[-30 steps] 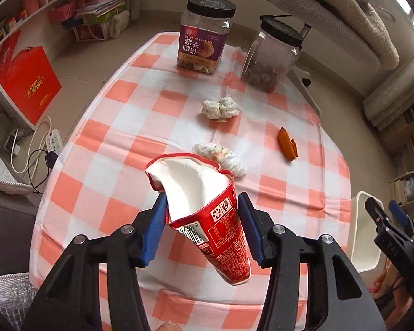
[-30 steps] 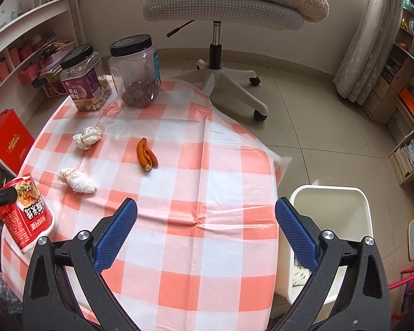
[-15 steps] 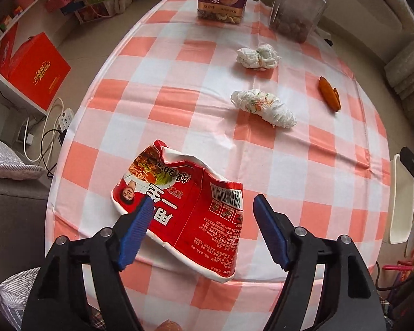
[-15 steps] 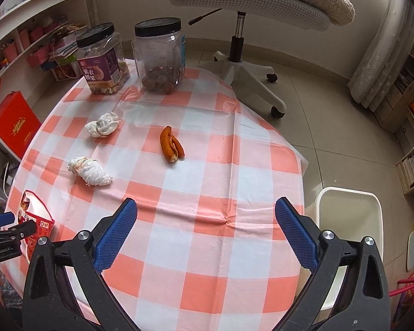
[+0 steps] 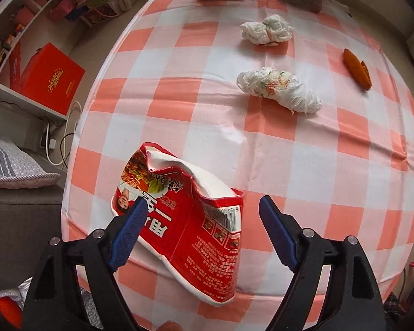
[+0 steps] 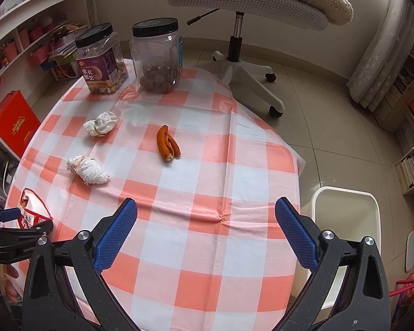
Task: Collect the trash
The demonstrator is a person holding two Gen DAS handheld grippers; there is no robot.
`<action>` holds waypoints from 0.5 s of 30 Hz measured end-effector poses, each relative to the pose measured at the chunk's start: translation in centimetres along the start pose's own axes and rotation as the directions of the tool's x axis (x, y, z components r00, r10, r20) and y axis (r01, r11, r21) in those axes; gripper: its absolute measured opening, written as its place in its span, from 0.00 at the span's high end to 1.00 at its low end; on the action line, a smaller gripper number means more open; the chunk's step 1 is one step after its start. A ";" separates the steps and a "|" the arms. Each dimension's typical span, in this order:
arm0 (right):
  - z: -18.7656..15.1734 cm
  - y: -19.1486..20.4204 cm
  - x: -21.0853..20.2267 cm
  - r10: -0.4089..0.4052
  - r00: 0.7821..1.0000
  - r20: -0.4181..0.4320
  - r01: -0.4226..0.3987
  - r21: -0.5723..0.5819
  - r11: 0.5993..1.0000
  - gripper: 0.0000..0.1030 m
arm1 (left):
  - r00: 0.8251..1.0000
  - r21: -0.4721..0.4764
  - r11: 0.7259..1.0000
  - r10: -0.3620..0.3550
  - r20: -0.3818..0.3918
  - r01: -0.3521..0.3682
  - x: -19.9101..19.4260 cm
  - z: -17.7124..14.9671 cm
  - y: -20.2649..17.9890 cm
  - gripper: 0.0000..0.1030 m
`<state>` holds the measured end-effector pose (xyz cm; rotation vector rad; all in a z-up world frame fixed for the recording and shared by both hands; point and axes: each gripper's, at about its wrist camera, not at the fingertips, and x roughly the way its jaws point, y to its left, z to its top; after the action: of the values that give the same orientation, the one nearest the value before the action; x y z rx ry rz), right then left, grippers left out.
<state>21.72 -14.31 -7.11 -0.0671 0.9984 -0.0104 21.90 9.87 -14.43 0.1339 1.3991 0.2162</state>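
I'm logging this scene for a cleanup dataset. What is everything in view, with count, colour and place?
noodle cup: 1, red, crushed, near table edge, between the left tool's fingers
crumpled tissues: 2, white, table's left half
orange peel: 1, orange, mid-table
jars: 2, clear, black lids, far edge
tablecloth: 1, orange-white check
bin: 1, white, floor right of table
chair: 1, grey, behind table
left tool: 1, open
right tool: 1, open, empty
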 end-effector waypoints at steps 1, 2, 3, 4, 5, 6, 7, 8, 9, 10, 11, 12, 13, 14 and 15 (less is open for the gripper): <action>0.0 0.0 0.0 0.000 1.000 0.000 0.000 -0.003 1.000 0.07 | 1.000 0.010 1.000 -0.006 -0.004 0.006 0.3 -0.2 0.5 0.40; 0.0 -0.1 -0.1 0.001 1.000 0.000 -0.001 -0.005 1.000 0.07 | 0.999 0.012 1.000 -0.027 -0.019 0.027 0.6 -0.4 1.2 0.51; 0.1 -0.1 -0.1 0.003 1.000 0.001 -0.003 -0.005 1.000 0.07 | 0.999 0.008 0.999 -0.049 -0.009 0.049 0.3 -0.6 2.0 0.53; 0.1 0.0 -0.1 0.006 1.000 0.001 -0.006 -0.004 1.000 0.07 | 0.998 0.005 0.998 -0.067 0.010 0.067 -0.3 -0.8 2.7 0.58; 0.0 0.2 0.0 0.013 1.000 0.002 -0.013 -0.004 1.000 0.07 | 0.995 -0.003 0.996 -0.092 0.032 0.092 -1.0 -1.1 3.5 0.60; 0.0 0.5 0.1 0.031 1.000 0.001 -0.031 -0.005 1.000 0.07 | 0.991 -0.016 0.992 -0.121 0.056 0.122 -1.9 -1.3 4.2 0.61; -0.1 0.9 0.2 0.063 0.998 -0.002 -0.063 -0.007 0.998 0.07 | 0.983 -0.032 0.986 -0.162 0.087 0.165 -3.0 -1.6 5.1 0.62; -0.2 1.5 0.4 0.107 0.994 -0.006 -0.107 -0.012 0.994 0.07 | 0.970 -0.051 0.975 -0.210 0.123 0.218 -4.2 -1.8 5.9 0.65; -0.3 2.4 0.5 0.147 0.989 -0.009 -0.147 -0.026 0.989 0.07 | 0.954 -0.074 0.960 -0.254 0.160 0.269 -5.5 -2.0 6.8 0.65; -0.4 3.4 0.6 0.183 0.983 -0.007 -0.183 -0.052 0.982 0.07 | 0.932 -0.096 0.941 -0.300 0.201 0.324 -6.9 -2.1 7.7 0.65; -0.3 4.7 0.9 0.207 0.978 -0.001 -0.206 -0.089 0.974 0.07 | 0.910 -0.110 0.924 -0.333 0.247 0.367 -8.4 -2.1 8.4 0.65; -0.3 6.0 1.2 0.227 0.974 0.006 -0.224 -0.132 0.966 0.07 | 0.893 -0.119 0.914 -0.341 0.293 0.388 -9.8 -2.1 9.0 0.65; -0.3 7.3 1.6 0.242 0.970 0.013 -0.236 -0.173 0.956 0.07 | 0.880 -0.126 0.910 -0.336 0.336 0.395 -11.0 -2.0 9.3 0.65; -0.2 8.4 2.2 0.249 0.969 0.015 -0.240 -0.207 0.948 0.07 | 0.867 -0.132 0.906 -0.332 0.371 0.403 -12.0 -2.0 9.6 0.65; -0.2 9.6 3.0 0.257 0.966 0.009 -0.248 -0.236 0.940 0.07 | 0.855 -0.137 0.900 -0.333 0.397 0.414 -12.8 -1.9 9.8 0.65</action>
<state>22.95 -4.89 -10.29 -0.1528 0.9587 0.3437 17.30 16.40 -0.29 -0.2741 0.9942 0.0122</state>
